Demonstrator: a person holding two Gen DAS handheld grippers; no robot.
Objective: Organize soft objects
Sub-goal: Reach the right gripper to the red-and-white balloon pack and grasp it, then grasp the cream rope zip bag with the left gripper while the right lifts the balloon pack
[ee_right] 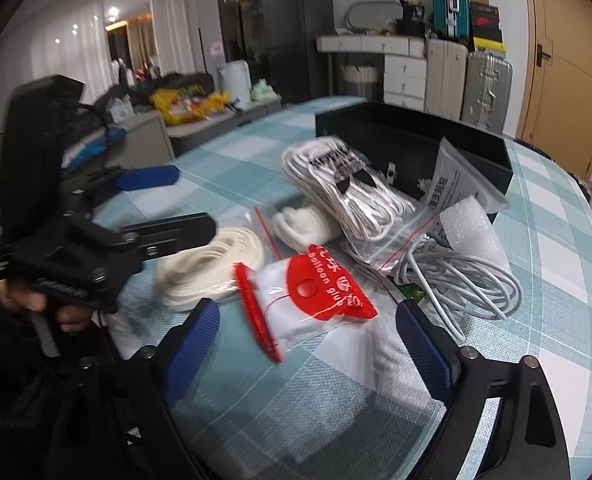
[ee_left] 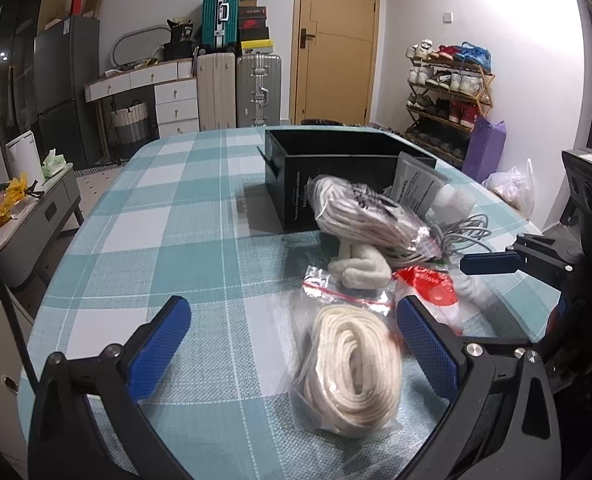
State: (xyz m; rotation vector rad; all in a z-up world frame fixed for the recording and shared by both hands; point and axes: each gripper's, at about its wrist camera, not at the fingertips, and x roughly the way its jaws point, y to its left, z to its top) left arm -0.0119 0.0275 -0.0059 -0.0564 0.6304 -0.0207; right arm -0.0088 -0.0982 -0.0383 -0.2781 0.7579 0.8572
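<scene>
Rope bag [ee_left: 349, 364] mid-table, left cloth [ee_left: 136, 240] bare

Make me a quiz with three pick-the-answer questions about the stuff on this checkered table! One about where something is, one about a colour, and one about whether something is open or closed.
1. Where does the bagged coil of cream rope lie?
A. Inside the black box
B. On the tablecloth between the left gripper's fingers
C. On the shoe rack

2. What colour is the label on the balloon glue bag?
A. Red
B. Green
C. Yellow

3. How does the right gripper stand?
A. Shut on the grey cable
B. Shut on nothing
C. Open, jaws apart over the bag

Answers:
1. B, the left wrist view shows the rope on the checked tablecloth inside the left gripper, outside the black box.
2. A, the round label with white print is red.
3. C, its blue pads stand wide on either side, pressing on nothing, and the grey cable lies beside it.
</scene>
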